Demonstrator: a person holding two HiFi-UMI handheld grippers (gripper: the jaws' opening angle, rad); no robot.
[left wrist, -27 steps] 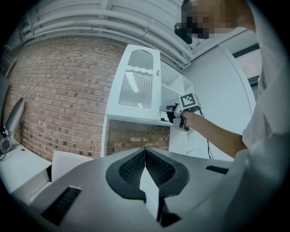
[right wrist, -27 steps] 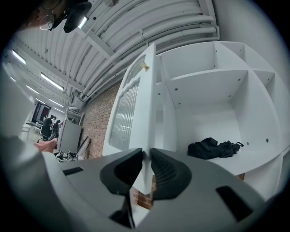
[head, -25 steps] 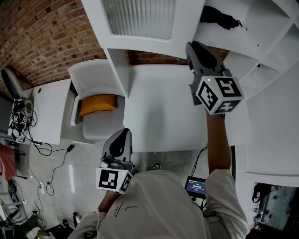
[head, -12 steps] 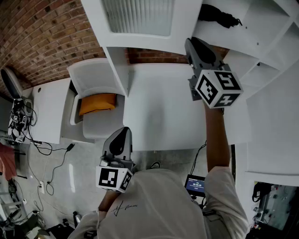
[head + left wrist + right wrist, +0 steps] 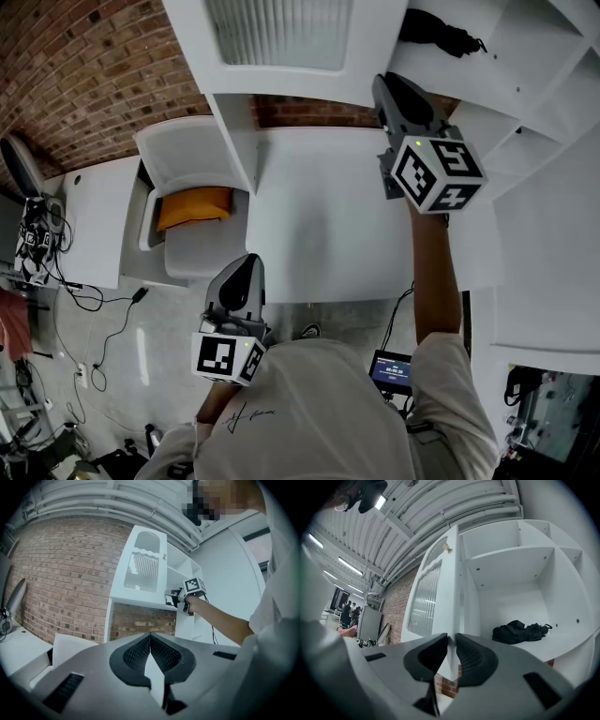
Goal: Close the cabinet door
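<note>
Right claw (image 5: 452, 640) was clamped on the free edge of the cabinet door (image 5: 425, 597), with the thin white edge pinched right between the two pads. The door was the white one with the ribbed glass panel. It stood swung wide open, well out from the cabinet (image 5: 513, 569), so you could see straight into the white shelves to its right. A black bundle (image 5: 519, 632) sat on the lower shelf in there, and I couldn't tell if it was cloth or a bag.

In the head view the person's right arm (image 5: 435, 272) was stretched out over the white tabletop (image 5: 319, 225) to reach the door up at the far side.

Left claw (image 5: 150, 637) wasn't doing anything. Its tips were pressed together with nothing between them, and it was held low and close to the person's body at the near edge of the tabletop.

To the left there was a white chair (image 5: 187, 150) with an orange cushion (image 5: 195, 208) tucked beside the tabletop, with a brick wall (image 5: 84, 75) behind it all.
</note>
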